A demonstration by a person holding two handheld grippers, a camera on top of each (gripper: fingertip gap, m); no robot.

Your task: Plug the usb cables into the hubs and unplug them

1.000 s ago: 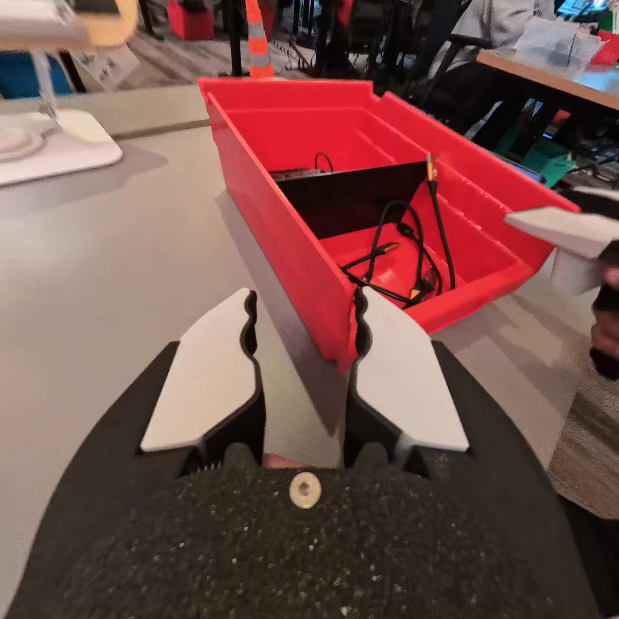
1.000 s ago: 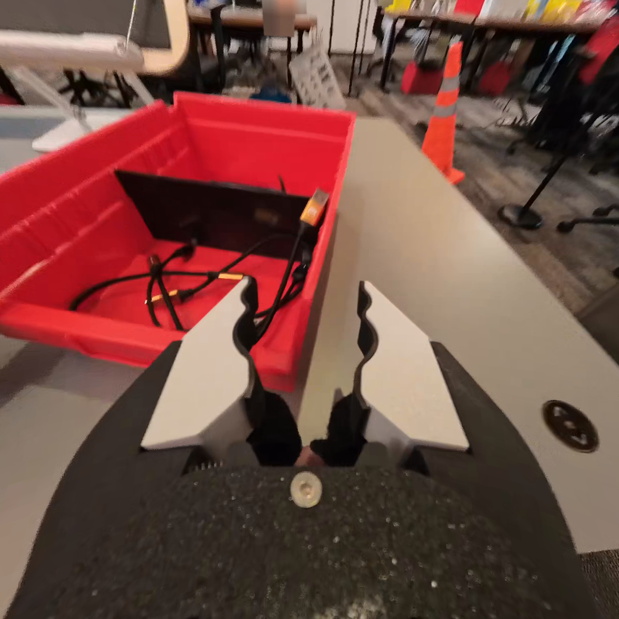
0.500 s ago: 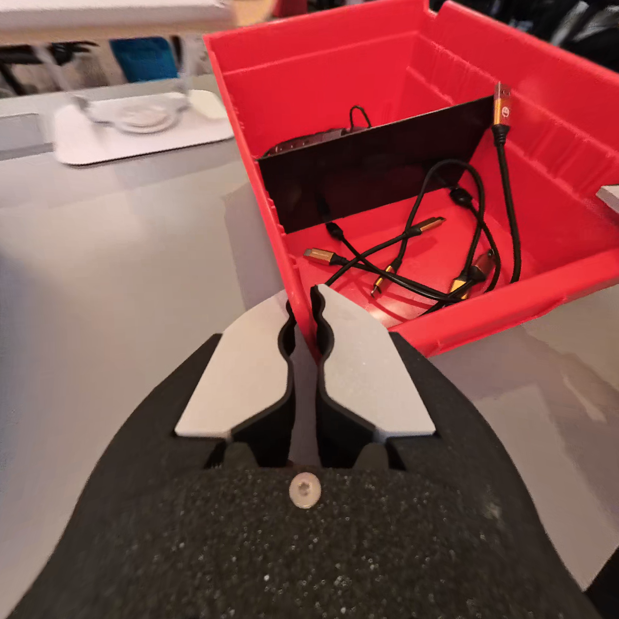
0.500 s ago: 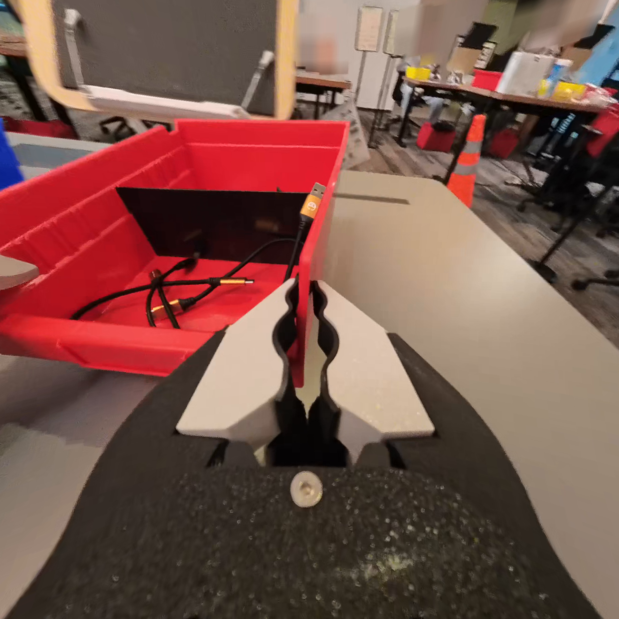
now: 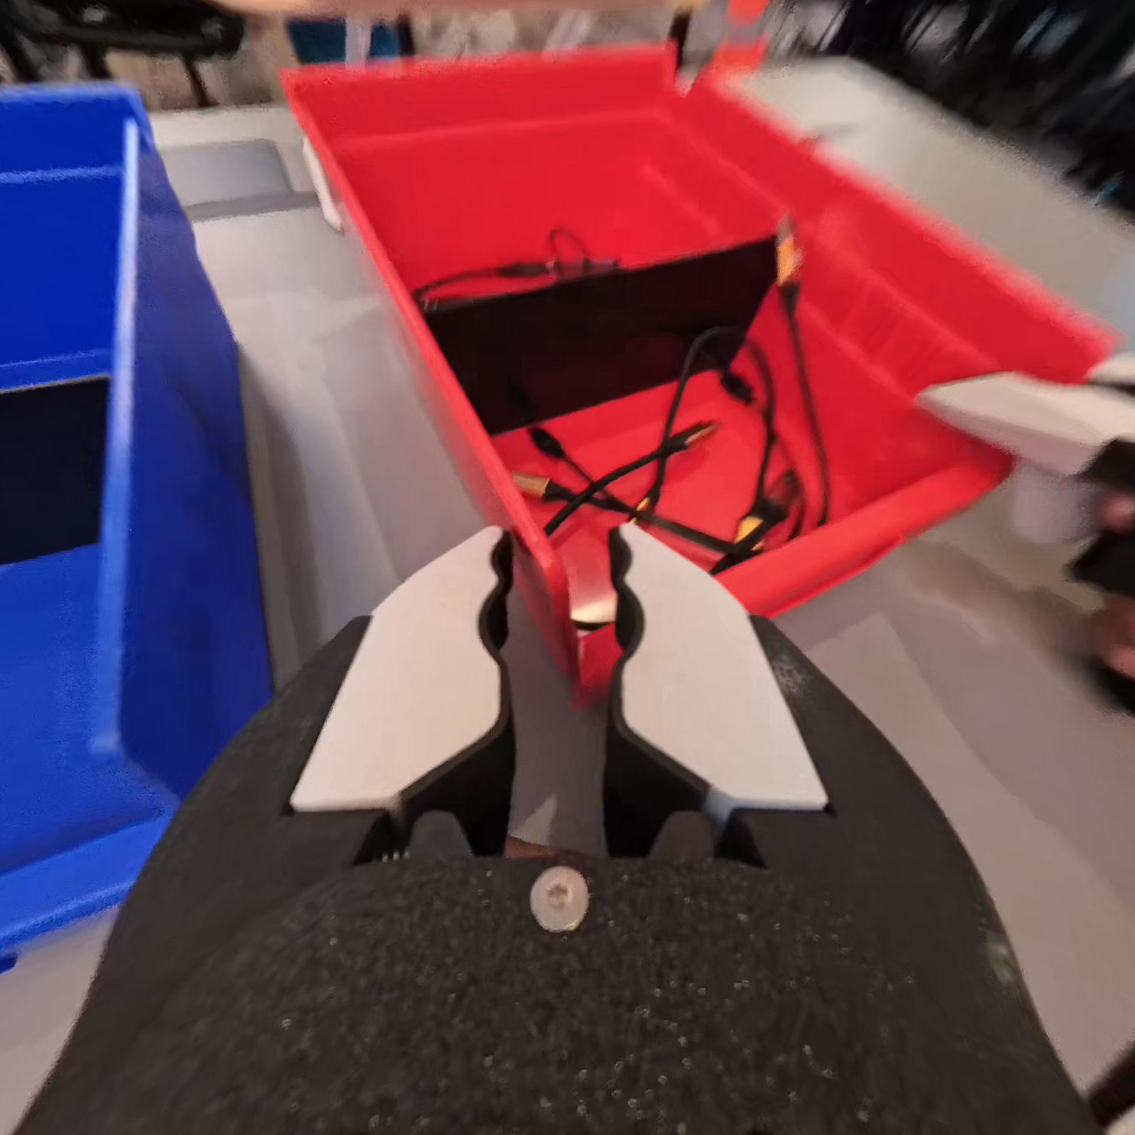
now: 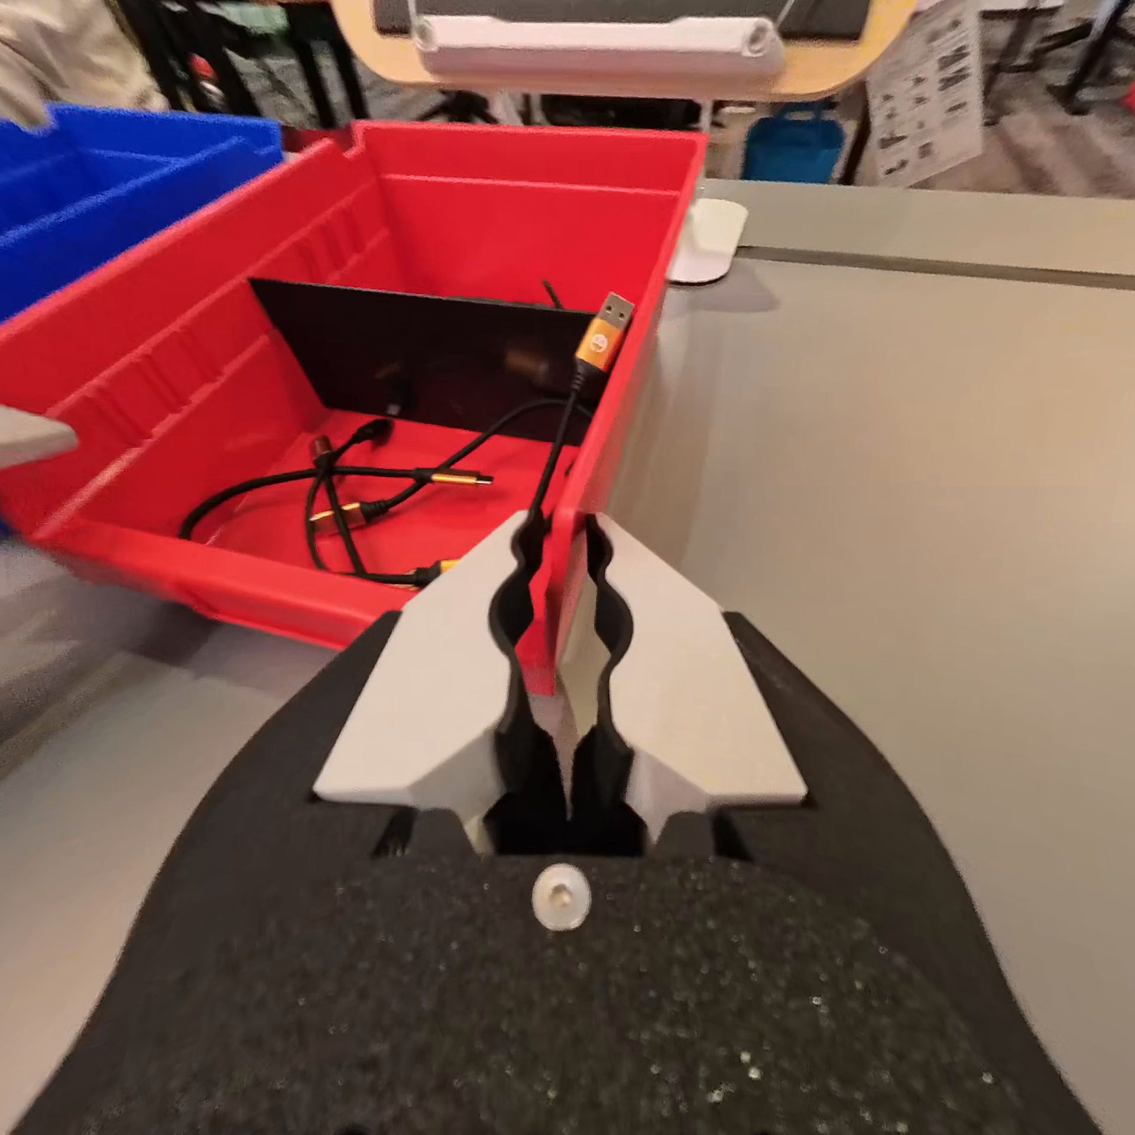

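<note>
If lifted only by the right gripper (image 6: 557,521), clenched on the near right corner wall of the red bin (image 6: 522,215), likely to twist and tip. No firm hold from the left gripper (image 5: 557,531): released, jaws straddling the near left corner, outer pad at the wall, inner pad apart. Could also spill the tangled black USB cables (image 6: 381,485) from the front compartment, or snag the orange plug (image 6: 602,338) propped against the right wall by the black divider (image 6: 417,350). Little room on the left: blue bin (image 5: 172,491) just beside. Resting on a smooth grey counter (image 6: 890,491), so easy to slide. Behind, a white stand base (image 6: 706,239) and a cluttered, blurred workroom.
</note>
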